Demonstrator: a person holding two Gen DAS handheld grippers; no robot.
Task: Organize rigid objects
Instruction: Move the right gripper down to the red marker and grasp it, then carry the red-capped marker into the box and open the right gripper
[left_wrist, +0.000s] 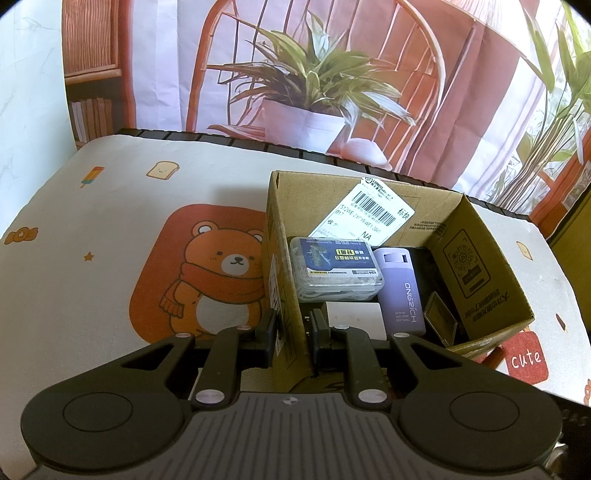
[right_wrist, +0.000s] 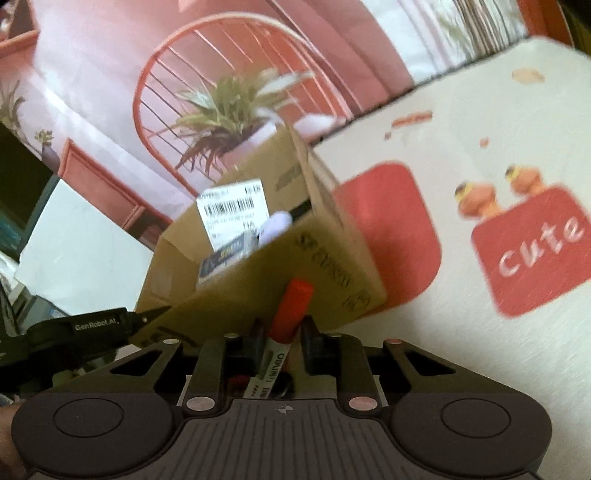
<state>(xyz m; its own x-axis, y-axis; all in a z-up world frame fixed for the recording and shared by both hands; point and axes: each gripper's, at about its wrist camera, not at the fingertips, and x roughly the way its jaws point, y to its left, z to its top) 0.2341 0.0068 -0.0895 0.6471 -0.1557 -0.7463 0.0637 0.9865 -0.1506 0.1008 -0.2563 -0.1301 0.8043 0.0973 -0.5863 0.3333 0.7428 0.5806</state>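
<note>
Cardboard box (left_wrist: 369, 221) stands open on a table mat (left_wrist: 92, 221) printed with a bear in a scarf, and the left gripper (left_wrist: 293, 332) is clamped on the box's near left wall, one finger outside and one inside, at about 6 o'clock of the left wrist view. Inside the box a clear plastic case (left_wrist: 334, 267) with a dark label lies toward 12 o'clock from that grip, and a purple bottle (left_wrist: 400, 291) lies just beside it on the 3 o'clock side. A small white card (left_wrist: 354, 317) lies below the case, and a small dark square case (left_wrist: 439, 319) leans at the box's right wall. A shipping label (left_wrist: 369, 214) sticks on the far inner wall. In the right wrist view, which is blurred, the right gripper (right_wrist: 282, 341) holds a marker (right_wrist: 286, 325) with a red cap; its jaws are closed on the white barrel, and the cap points toward 12 o'clock, in front of the box's outer wall. The marker is outside the box, near its lower corner. The left gripper appears there at 9 o'clock, at the box's edge.
</note>
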